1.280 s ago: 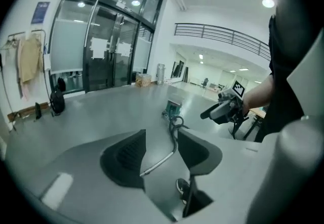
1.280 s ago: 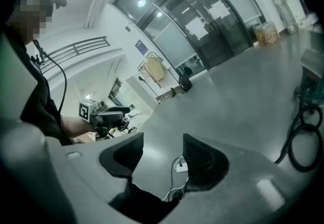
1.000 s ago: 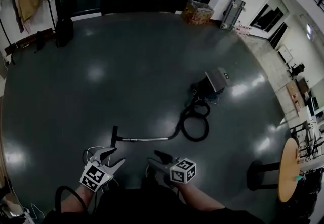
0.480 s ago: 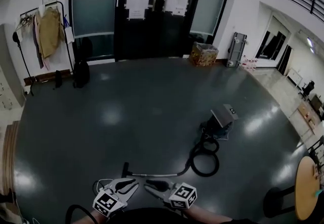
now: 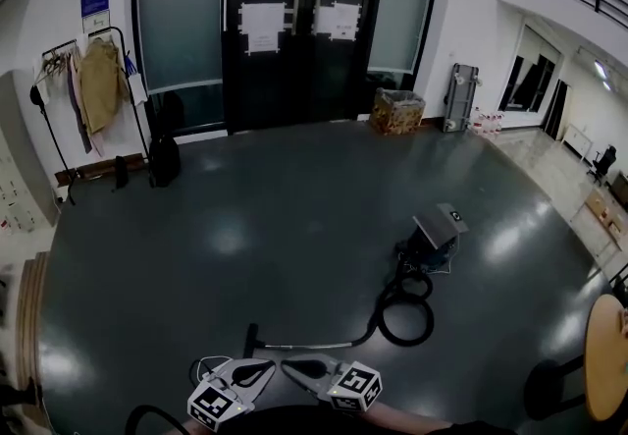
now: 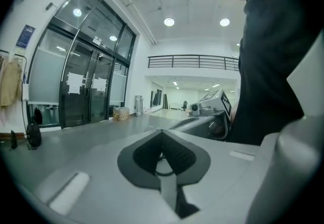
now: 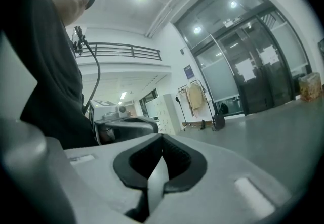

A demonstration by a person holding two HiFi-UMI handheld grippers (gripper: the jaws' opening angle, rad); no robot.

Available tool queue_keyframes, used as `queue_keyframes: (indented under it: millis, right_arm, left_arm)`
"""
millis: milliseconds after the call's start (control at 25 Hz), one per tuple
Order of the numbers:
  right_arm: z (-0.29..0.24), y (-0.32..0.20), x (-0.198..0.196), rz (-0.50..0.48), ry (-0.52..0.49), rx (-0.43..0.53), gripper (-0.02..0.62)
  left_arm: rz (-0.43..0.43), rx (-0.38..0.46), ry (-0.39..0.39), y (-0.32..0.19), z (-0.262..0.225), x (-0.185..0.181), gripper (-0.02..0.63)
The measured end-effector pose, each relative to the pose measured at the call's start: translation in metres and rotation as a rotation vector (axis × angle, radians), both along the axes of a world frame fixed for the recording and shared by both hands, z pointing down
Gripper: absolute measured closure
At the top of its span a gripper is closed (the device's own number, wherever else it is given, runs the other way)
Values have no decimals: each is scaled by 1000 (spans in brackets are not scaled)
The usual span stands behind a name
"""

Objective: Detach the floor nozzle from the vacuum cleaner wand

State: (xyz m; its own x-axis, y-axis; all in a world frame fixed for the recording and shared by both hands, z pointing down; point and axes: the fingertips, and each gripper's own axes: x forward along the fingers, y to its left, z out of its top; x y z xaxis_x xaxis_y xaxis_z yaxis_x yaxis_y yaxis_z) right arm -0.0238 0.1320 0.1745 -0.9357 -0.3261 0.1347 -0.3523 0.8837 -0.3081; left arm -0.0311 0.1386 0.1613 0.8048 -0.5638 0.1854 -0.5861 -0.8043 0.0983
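Note:
In the head view the vacuum cleaner lies on the dark floor. Its grey canister [image 5: 437,230] stands at the right and its black hose [image 5: 403,316] lies coiled in front of it. The thin metal wand [image 5: 306,345] runs left to the small black floor nozzle [image 5: 251,339], which is joined to it. My left gripper [image 5: 269,365] and right gripper [image 5: 287,365] are at the bottom edge, tips close together, short of the wand. Both are shut with nothing between the jaws. The left gripper [image 6: 162,143] and right gripper [image 7: 162,139] point roughly level, each seeing the other beside it.
Black glass double doors [image 5: 294,30] fill the far wall. A coat rack [image 5: 93,80] and a black bag [image 5: 163,160] stand at the left. A patterned box [image 5: 395,112] and a grey case [image 5: 459,96] stand by the doors. A round wooden table [image 5: 608,356] is at the right edge.
Both grippers' jaws have gone from open to shut. The head view has tilted up, so the grippers sit lower in the frame and the doors have come into view.

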Motion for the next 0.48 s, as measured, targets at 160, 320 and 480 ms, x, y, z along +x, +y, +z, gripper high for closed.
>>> queue_keyframes:
  millis: [160,320,480]
  right_arm:
    - [1,8,7,34,-21,-17,594]
    - [3,12,13,65,-15,-20,594]
    - [5,16,14,85,1,-25,594]
  left_arm:
    - [20,-6,3,7,1,2,606]
    - [36,-15,8,12,4,4,606]
    - [49,-21,7,17,6,5,606]
